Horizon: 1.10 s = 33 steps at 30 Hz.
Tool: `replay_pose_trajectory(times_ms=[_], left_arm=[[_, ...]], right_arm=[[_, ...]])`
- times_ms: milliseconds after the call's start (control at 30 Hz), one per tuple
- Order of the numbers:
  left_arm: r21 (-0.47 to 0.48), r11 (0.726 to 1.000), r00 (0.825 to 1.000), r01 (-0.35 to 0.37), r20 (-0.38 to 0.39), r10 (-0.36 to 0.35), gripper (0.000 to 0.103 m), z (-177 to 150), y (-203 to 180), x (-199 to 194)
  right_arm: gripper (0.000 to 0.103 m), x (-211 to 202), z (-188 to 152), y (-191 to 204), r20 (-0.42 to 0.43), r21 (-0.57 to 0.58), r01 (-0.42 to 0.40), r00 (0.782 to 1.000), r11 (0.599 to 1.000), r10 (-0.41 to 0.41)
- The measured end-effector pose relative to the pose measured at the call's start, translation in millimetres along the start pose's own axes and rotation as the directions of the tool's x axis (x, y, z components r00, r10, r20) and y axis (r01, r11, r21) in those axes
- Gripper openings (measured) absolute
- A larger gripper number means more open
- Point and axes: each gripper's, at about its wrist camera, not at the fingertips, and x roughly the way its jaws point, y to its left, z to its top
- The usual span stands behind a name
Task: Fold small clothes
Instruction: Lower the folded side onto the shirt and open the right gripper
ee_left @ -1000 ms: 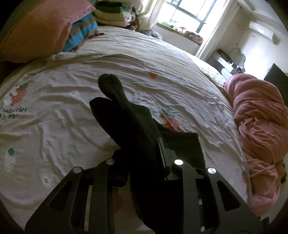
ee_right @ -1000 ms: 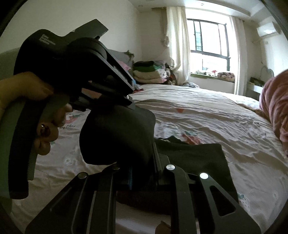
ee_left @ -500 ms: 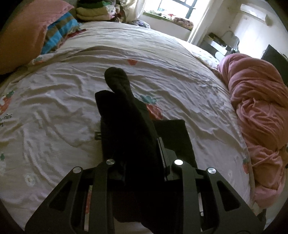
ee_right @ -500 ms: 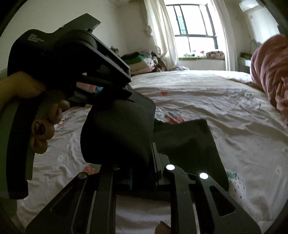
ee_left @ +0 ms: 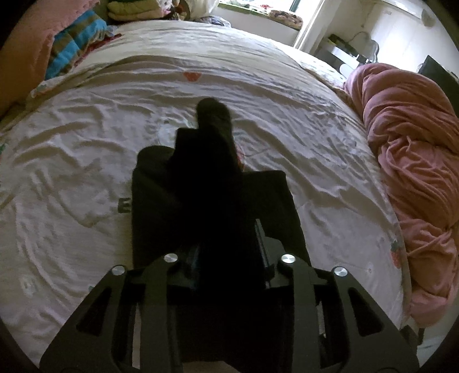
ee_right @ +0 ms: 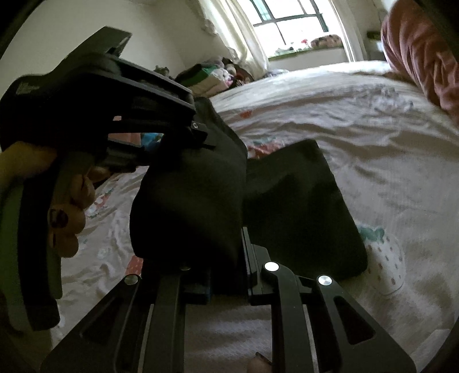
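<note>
Left of frame, right-wrist view: a hand (ee_right: 68, 200) grips the left gripper (ee_right: 198, 134), its tip biting the upper fold of the black garment (ee_right: 189, 206). In the left-wrist view the same garment (ee_left: 206, 200) fills centre frame and runs down between the fingers. Those jaws have just been opening a little with the cloth between them; too dark there to say for sure, but it looks like they're clamped on it.

Centre, right-wrist view: right gripper (ee_right: 226, 275) is nearly shut, clenched on the lower edge of the folded flap. The rest of the garment lies flat on the bed sheet (ee_right: 387, 149), centre to lower right — a half-fold draped over a flat panel.

Handling: light, limp, thin knit, no stiffness — it sags wherever unsupported and won't slip much on cotton. Best held at corners or along a hem so the fold edge stays straight; a mid-panel pinch would bunch it.

Around: wrinkled sheet may drag the lower layer. Striped pillow (ee_left: 74, 48) upper left, folded clothes stack (ee_left: 134, 11) top, pink blanket (ee_left: 413, 172) heaped at right edge — all well apart from the garment, nothing blocking.
</note>
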Motion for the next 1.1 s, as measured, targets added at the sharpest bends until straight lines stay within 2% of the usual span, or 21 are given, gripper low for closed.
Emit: replay_pose_trajectory(times_ms=[100,167,200,333,467,500,600,700,900,1033,1100], left_arm=[[-0.014,1.0,1.0,0.022,-0.001,-0.022,0.038,1.0,1.1,2.4],[-0.016,0.999,0.999,0.035,0.005,-0.034,0.053,2.8,1.4,0.2],[-0.021,0.999,0.999,0.047,0.023,-0.046,0.055,4.7,2.3,-4.3],[-0.024,0.998,0.996,0.057,0.074,-0.055,0.056,8.7,5.2,-21.5],[-0.017,1.0,0.995,0.017,0.096,-0.016,0.056,2.7,17.3,-28.9],[-0.023,1.0,0.995,0.003,0.1,0.0,0.056,-1.8,24.5,-29.4],[-0.047,0.999,0.995,-0.027,0.095,0.031,0.056,-16.2,45.8,-26.0],[-0.071,0.996,0.995,-0.05,0.082,0.055,0.056,-33.2,63.2,-18.4],[-0.118,0.993,0.999,-0.019,0.045,0.024,0.056,-57.6,79.3,-1.4],[-0.113,0.994,0.999,0.002,0.054,0.004,0.056,-63.2,75.6,-2.8],[-0.09,0.996,0.999,-0.002,0.052,0.007,0.056,-64.8,71.0,-3.2]], right_arm=[[0.015,4.6,-0.5,-10.9,-0.028,0.054,-0.021,0.999,0.998,0.023],[0.015,7.7,-1.5,-18.9,-0.047,0.091,-0.032,0.998,0.995,0.036],[0.015,10.0,-2.3,-23.5,-0.059,0.113,-0.035,0.997,0.993,0.042],[0.018,14.0,-6.2,-40.4,-0.096,0.195,-0.038,0.994,0.98,0.057],[0.024,9.5,-7.9,-47.8,-0.112,0.231,-0.033,0.992,0.972,0.06],[0.034,6.6,-8.1,-49.1,-0.122,0.234,-0.03,0.991,0.972,0.061],[0.042,0.1,-7.2,-53.7,-0.147,0.248,-0.064,0.984,0.967,0.103],[0.062,-4.8,3.8,-65.0,-0.153,0.311,-0.141,0.969,0.94,0.196],[0.065,7.9,38.5,-87.5,-0.2,0.375,-0.179,0.942,0.91,0.268],[0.065,29.7,56.3,-95.1,-0.244,0.37,-0.168,0.931,0.914,0.27],[0.062,39.8,60.8,-97.5,-0.261,0.373,-0.147,0.931,0.916,0.256]])
